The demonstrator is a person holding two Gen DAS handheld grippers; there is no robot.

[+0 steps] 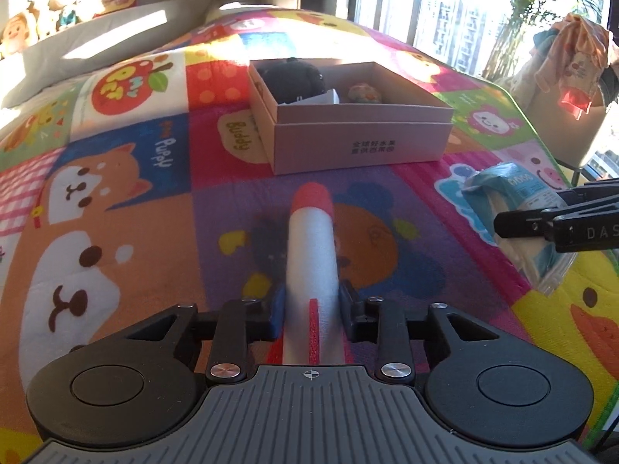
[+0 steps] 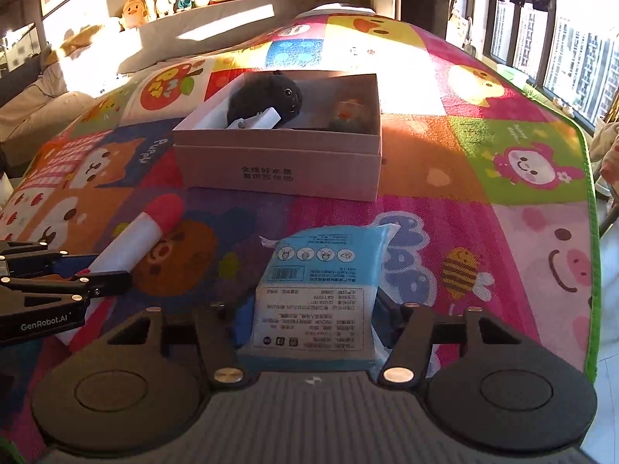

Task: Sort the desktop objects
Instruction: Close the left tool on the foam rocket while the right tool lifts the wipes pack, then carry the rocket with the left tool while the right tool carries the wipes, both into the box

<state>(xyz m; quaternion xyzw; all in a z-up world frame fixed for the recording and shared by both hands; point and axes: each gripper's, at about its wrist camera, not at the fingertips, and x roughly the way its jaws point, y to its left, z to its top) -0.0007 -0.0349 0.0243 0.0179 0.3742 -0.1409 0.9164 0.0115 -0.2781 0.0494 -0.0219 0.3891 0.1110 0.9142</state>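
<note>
Two grips set: your left gripper clamps rocket, right gripper clamps tissue pack, both aimed at box for drop-in.

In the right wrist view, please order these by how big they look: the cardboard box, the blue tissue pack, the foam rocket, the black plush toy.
1. cardboard box
2. blue tissue pack, enlarged by nearness to the camera
3. foam rocket, partly hidden by the left gripper
4. black plush toy, partly hidden inside the box
</note>
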